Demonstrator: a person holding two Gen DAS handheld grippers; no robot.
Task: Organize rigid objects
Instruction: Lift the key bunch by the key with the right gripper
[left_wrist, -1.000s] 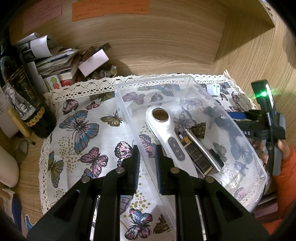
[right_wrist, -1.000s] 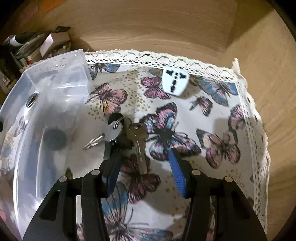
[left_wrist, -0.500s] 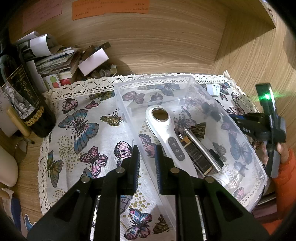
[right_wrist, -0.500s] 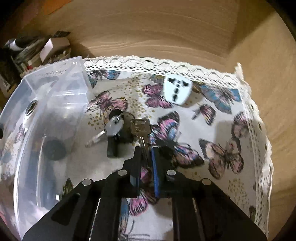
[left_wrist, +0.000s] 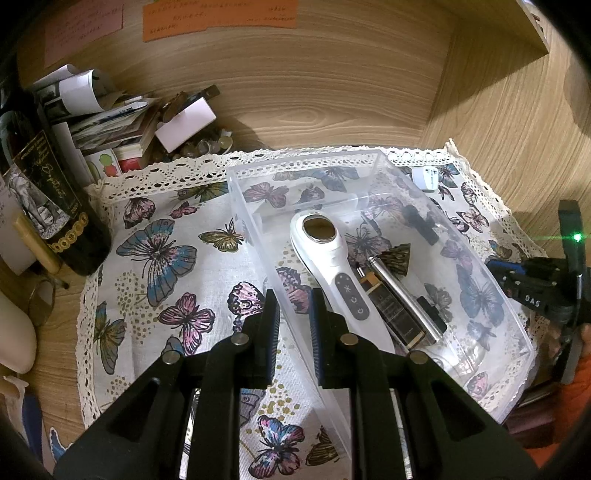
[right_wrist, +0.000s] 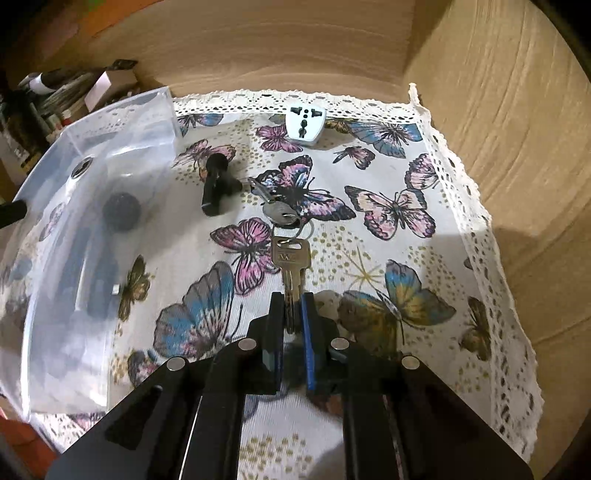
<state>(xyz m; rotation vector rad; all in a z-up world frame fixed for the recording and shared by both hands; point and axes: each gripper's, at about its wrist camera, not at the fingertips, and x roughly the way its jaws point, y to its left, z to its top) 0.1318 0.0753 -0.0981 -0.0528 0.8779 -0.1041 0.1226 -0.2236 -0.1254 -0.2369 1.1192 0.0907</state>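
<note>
My right gripper (right_wrist: 292, 314) is shut on the blade of a brass key (right_wrist: 290, 264) and holds the key bunch (right_wrist: 258, 199) lifted over the butterfly cloth; the ring, a silver key and a black fob hang from it. A clear plastic bin (right_wrist: 122, 122) stands to its left. In the left wrist view the bin (left_wrist: 332, 162) holds a white handheld device (left_wrist: 332, 266), a dark lighter (left_wrist: 391, 314) and a metal pen (left_wrist: 402, 288). My left gripper (left_wrist: 293, 317) is shut on the bin's near left wall.
A white travel adapter (right_wrist: 304, 123) lies on the cloth near the back lace edge. A dark wine bottle (left_wrist: 40, 177) and a pile of papers and boxes (left_wrist: 122, 122) stand at the back left. Wooden walls close the back and right.
My right gripper closed on the brass key and lifted the key bunch up and back from the cloth. My left gripper stayed shut on the bin wall.
</note>
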